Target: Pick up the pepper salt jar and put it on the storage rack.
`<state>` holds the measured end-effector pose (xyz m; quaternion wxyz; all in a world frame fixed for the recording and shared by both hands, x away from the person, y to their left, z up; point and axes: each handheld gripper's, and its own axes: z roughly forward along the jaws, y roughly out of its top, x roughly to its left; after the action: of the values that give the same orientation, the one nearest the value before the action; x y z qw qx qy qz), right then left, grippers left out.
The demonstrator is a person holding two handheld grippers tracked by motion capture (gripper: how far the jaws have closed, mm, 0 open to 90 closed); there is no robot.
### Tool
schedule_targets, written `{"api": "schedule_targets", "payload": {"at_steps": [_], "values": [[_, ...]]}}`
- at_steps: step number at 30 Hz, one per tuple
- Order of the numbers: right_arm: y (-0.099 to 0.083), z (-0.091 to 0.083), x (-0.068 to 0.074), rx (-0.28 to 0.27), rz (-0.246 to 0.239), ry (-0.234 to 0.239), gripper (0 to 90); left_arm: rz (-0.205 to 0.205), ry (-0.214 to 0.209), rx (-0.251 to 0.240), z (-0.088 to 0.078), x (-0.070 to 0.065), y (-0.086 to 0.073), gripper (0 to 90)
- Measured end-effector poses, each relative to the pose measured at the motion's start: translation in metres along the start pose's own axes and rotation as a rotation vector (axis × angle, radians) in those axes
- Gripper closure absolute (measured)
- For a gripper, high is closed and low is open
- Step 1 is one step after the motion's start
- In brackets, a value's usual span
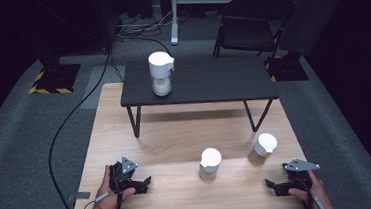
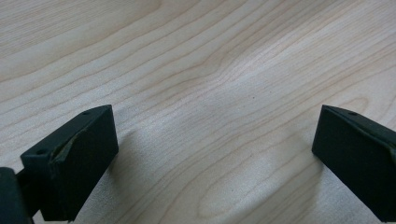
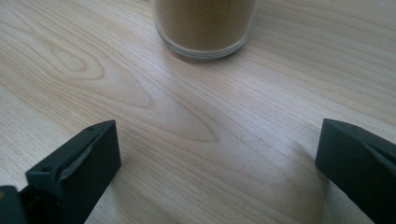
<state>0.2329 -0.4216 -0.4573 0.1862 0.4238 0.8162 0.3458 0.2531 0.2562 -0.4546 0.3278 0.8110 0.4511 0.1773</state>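
Two white-lidded glass jars of brown powder stand on the wooden table (image 1: 176, 135): one near the middle (image 1: 209, 164), one further right (image 1: 262, 148). A taller white-lidded jar of white powder (image 1: 160, 74) stands on the left part of a low black stand (image 1: 211, 80) at the back. My left gripper (image 1: 146, 183) rests near the front left, open over bare wood (image 2: 215, 140). My right gripper (image 1: 271, 186) lies at the front right, open (image 3: 217, 154). The base of a brown-filled jar (image 3: 205, 25) stands ahead of its jaws, apart from them; I cannot tell which jar it is.
The black stand's legs (image 1: 134, 121) rest on the wood, leaving a gap beneath it. A black cable (image 1: 64, 124) runs over the grey floor to the left. A folding chair (image 1: 252, 24) stands behind the table.
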Motion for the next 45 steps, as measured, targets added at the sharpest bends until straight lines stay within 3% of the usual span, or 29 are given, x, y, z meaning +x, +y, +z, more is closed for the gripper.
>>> {"api": "schedule_targets", "payload": {"at_steps": [17, 30, 45], "values": [[0.001, -0.001, -0.001, 0.004, 0.004, 0.0, 1.5, 0.002, -0.002, 0.0, 0.0, 0.0, 0.0, 0.1], [-0.003, -0.013, 0.003, -0.074, 0.013, 0.048, 1.4, 0.001, -0.001, 0.001, 0.0, 0.0, 0.0, 0.1], [-0.003, -0.019, 0.019, -0.143, 0.002, 0.077, 1.4, 0.001, -0.001, 0.001, 0.0, 0.0, 0.0, 0.1]]}}
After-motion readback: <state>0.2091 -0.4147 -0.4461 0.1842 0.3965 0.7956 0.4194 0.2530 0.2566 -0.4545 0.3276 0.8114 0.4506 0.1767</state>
